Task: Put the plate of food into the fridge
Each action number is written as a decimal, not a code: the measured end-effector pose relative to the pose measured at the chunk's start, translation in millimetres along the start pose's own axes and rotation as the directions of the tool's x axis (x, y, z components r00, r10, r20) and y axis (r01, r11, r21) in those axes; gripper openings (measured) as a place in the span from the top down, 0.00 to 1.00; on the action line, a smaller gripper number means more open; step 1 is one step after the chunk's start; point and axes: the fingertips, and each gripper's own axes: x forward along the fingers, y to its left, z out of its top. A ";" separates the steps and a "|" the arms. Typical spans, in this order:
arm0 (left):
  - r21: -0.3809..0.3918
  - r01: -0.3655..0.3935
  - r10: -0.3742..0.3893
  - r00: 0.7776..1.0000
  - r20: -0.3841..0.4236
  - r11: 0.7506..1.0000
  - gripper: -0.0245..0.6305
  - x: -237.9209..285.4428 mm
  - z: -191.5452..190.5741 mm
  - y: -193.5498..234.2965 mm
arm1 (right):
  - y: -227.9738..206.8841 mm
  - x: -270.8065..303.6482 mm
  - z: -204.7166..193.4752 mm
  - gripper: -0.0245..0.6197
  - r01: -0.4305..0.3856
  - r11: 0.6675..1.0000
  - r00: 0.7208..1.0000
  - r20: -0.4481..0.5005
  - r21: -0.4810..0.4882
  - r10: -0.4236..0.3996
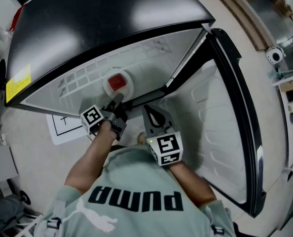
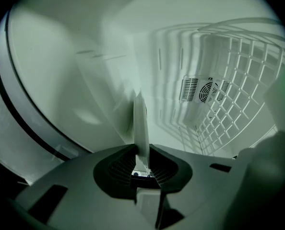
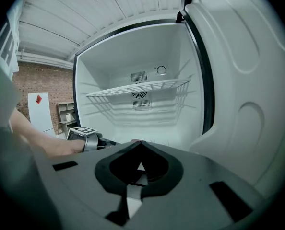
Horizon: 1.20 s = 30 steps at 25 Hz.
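A white plate [image 1: 118,83] with a red piece of food on it is held inside the open fridge [image 1: 87,28], by the wire shelf [image 1: 80,78]. My left gripper [image 1: 118,100] is shut on its near rim. In the left gripper view the plate [image 2: 141,123] shows edge-on, pinched between the jaws of the left gripper [image 2: 142,150]. My right gripper [image 1: 151,113] hovers just right of it in front of the opening. Its tips meet with nothing between them, as the right gripper view shows [image 3: 139,143]. Whether the plate rests on anything is hidden.
The fridge door [image 1: 230,112] stands wide open on the right, its moulded inner side [image 3: 248,80] close to my right gripper. The wire shelf [image 3: 137,87] spans the white interior, with vents on the back wall [image 3: 141,103]. A marked sheet [image 1: 62,125] lies on the floor at left.
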 end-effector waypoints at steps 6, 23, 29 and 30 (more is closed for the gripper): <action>-0.017 -0.018 0.018 1.000 0.007 1.000 0.85 3.2 -0.1 4.3 | -0.3 2.0 -3.1 0.95 0.008 1.000 1.000 0.020 0.007 -0.008; -0.004 -0.056 0.056 0.998 0.007 0.998 0.68 -2.3 4.6 2.6 | 4.6 32.9 -20.7 0.95 -0.033 0.999 0.999 -0.036 0.011 0.033; 0.012 -0.029 0.029 0.999 -0.026 1.000 0.59 -0.9 0.1 -4.7 | 11.8 56.4 -37.4 0.95 -0.063 0.998 0.995 -0.076 -0.031 0.061; 0.013 -0.026 0.027 0.999 -0.032 1.000 0.57 -1.2 -0.8 -5.4 | 13.6 60.8 -42.2 0.95 -0.073 0.997 0.994 -0.090 -0.037 0.069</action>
